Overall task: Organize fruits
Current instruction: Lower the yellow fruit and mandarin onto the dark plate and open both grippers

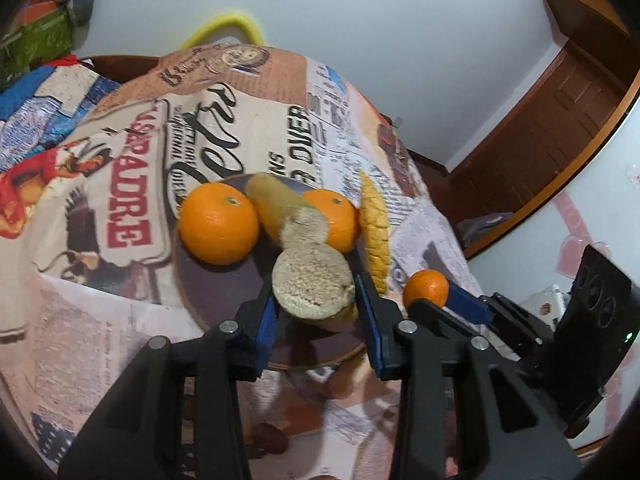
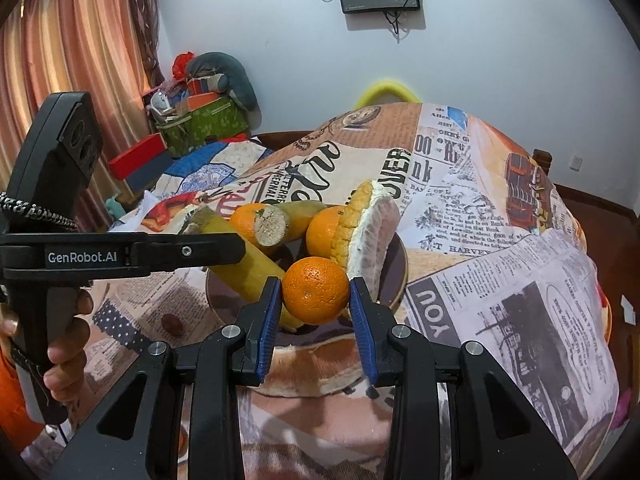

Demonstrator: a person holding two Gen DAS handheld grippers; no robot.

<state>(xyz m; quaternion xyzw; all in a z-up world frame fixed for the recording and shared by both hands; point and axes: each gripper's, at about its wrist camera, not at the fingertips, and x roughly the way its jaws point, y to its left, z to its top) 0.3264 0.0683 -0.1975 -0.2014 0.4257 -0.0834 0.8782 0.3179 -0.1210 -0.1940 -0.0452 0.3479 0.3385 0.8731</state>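
A dark round plate (image 1: 224,292) sits on the printed tablecloth. On it lie two oranges (image 1: 218,228) (image 1: 336,218) and a yellow banana half (image 1: 280,210). My left gripper (image 1: 316,300) is shut on a second banana half (image 1: 312,282), cut face towards the camera, just above the plate. A corn-like yellow slice (image 1: 374,228) stands at the plate's right rim. My right gripper (image 2: 314,300) is shut on a small orange (image 2: 316,290), held over the plate's (image 2: 396,296) near edge beside the slice (image 2: 356,232). The small orange also shows in the left wrist view (image 1: 426,288).
The table is covered by a newspaper-print cloth (image 2: 500,280) that drops off at right and front. A small brown fruit (image 2: 173,323) lies on the cloth left of the plate. Boxes and a green bin (image 2: 200,128) stand behind at left, by curtains.
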